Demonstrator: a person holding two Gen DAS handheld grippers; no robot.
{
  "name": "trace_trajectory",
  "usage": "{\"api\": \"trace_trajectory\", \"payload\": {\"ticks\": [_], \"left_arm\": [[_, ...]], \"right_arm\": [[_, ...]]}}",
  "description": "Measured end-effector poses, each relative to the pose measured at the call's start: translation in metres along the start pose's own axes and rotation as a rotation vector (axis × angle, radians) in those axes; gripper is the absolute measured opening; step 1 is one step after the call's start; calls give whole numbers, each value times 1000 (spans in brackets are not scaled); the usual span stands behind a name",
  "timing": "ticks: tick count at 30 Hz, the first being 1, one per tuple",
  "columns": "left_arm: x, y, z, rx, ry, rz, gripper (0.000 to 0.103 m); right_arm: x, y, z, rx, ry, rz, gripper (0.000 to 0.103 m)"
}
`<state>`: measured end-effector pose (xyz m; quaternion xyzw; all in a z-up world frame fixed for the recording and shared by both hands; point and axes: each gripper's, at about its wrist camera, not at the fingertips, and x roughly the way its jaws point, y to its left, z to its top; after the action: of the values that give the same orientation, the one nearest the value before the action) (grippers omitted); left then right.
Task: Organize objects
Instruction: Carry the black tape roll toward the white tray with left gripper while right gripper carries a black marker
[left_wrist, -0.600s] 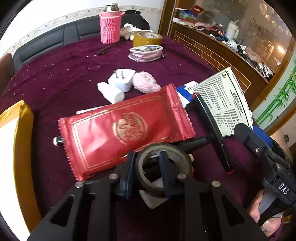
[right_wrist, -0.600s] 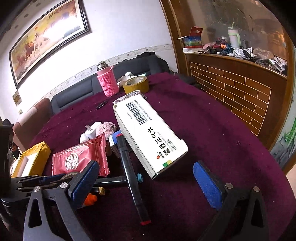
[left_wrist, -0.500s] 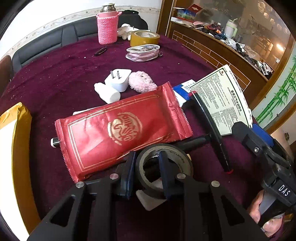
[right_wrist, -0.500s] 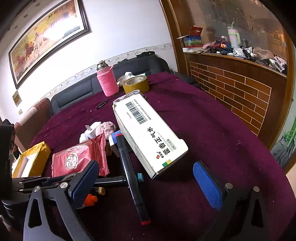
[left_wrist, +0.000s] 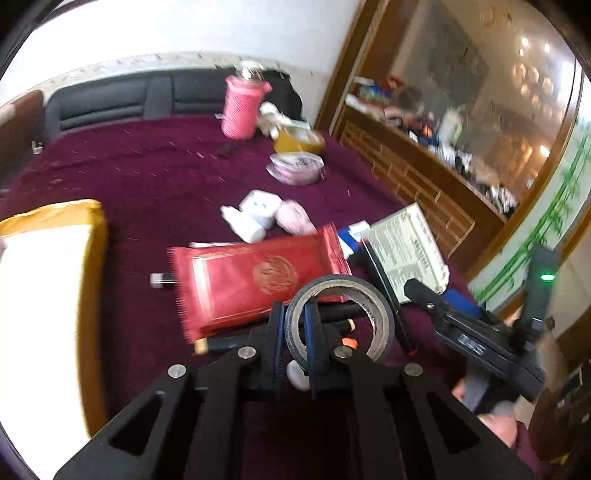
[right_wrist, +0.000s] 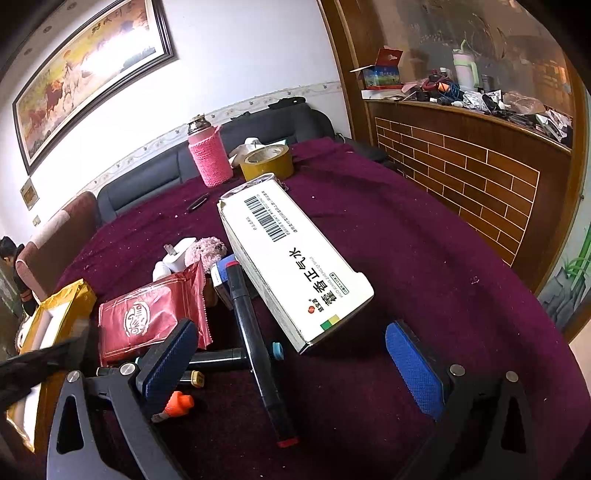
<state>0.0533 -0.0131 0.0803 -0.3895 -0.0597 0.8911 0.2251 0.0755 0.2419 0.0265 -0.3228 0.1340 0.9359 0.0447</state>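
My left gripper (left_wrist: 295, 332) is shut on a black tape roll (left_wrist: 341, 317), pinching its near wall and holding it lifted above the pile. Below lie a red packet (left_wrist: 251, 277), black markers (right_wrist: 255, 343) and a white medicine box (right_wrist: 291, 262). The red packet also shows in the right wrist view (right_wrist: 151, 317). My right gripper (right_wrist: 291, 354) is open and empty, low over the maroon table (right_wrist: 424, 251), its blue pads (right_wrist: 413, 365) straddling the long marker and the box's near end.
A yellow box with white lining (left_wrist: 44, 295) stands at the left. A white charger (left_wrist: 258, 208), pink plush (left_wrist: 295, 219), clear pouch (left_wrist: 295, 168), yellow tape roll (right_wrist: 267, 160) and pink-sleeved bottle (right_wrist: 208, 157) lie farther back. A wooden brick-pattern counter (right_wrist: 472, 177) runs on the right.
My left gripper has lifted the tape roll off the table and tilted upward; the view is motion-blurred. The right gripper has barely moved.
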Motion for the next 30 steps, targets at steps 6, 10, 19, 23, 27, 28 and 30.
{"api": "trace_trajectory", "payload": {"ticks": [6,10,19,23,27,28,30], "left_arm": [[-63,31,-18,-45,-96,61,10],[-85,52,-30,-83,-119,86,10],[-114,84,-55,-134,-160,102,10],[-128,101,-64,-161,-177,116,10],[-134,112,-71,-173,-179,126,10],[-133,115,-72,-177,-177,125,10],[-132,119,-74,-187,-174,124,10]], "right_arm": [[-4,18,-5,-84,23,49,103],[-20,58,-15,-243,105,199,103],[-10,179,-41,-797,137,206,96],[31,205,-57,-936,279,201,59],[50,206,-58,-968,331,199,49],[51,204,-55,-957,352,209,48],[55,201,-53,-944,381,225,34]]}}
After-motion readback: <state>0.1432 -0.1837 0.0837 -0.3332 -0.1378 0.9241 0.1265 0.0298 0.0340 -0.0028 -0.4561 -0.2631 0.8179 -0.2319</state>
